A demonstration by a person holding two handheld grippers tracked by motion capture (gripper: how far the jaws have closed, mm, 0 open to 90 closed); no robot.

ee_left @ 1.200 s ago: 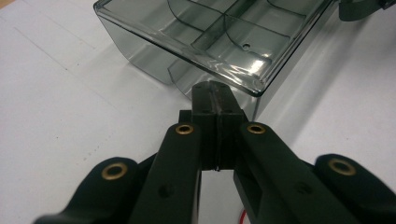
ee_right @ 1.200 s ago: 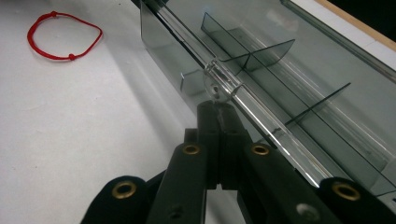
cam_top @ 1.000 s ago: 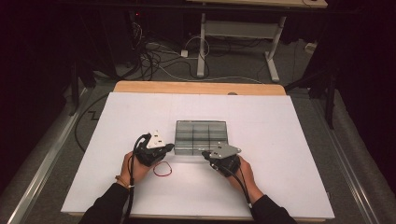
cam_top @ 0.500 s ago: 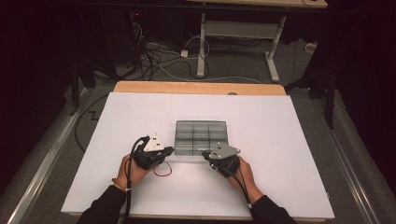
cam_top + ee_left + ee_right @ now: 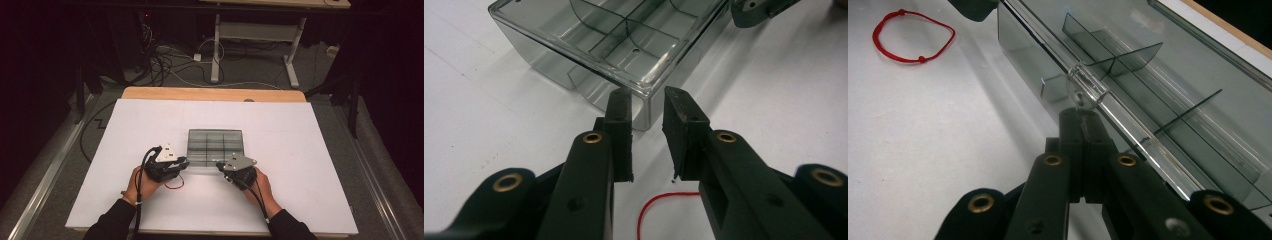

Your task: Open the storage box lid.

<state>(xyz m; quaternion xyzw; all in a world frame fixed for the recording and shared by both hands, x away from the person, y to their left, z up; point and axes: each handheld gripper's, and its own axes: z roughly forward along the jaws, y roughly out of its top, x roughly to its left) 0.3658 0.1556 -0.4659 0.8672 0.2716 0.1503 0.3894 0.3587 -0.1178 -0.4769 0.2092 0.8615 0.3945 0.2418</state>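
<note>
While the right gripper [image 5: 1083, 117] pinches the box's [image 5: 216, 145] front tab [image 5: 1087, 90] steady, the left gripper [image 5: 647, 107] – jaws just parted, nothing between – straddles its corner, red loop [image 5: 659, 210] beneath

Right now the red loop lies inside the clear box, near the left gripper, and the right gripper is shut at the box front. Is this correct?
Not quite. The red loop lies on the table outside the clear box, near the left gripper; the high view shows it. The right gripper is shut at the box front, as you say.
</note>
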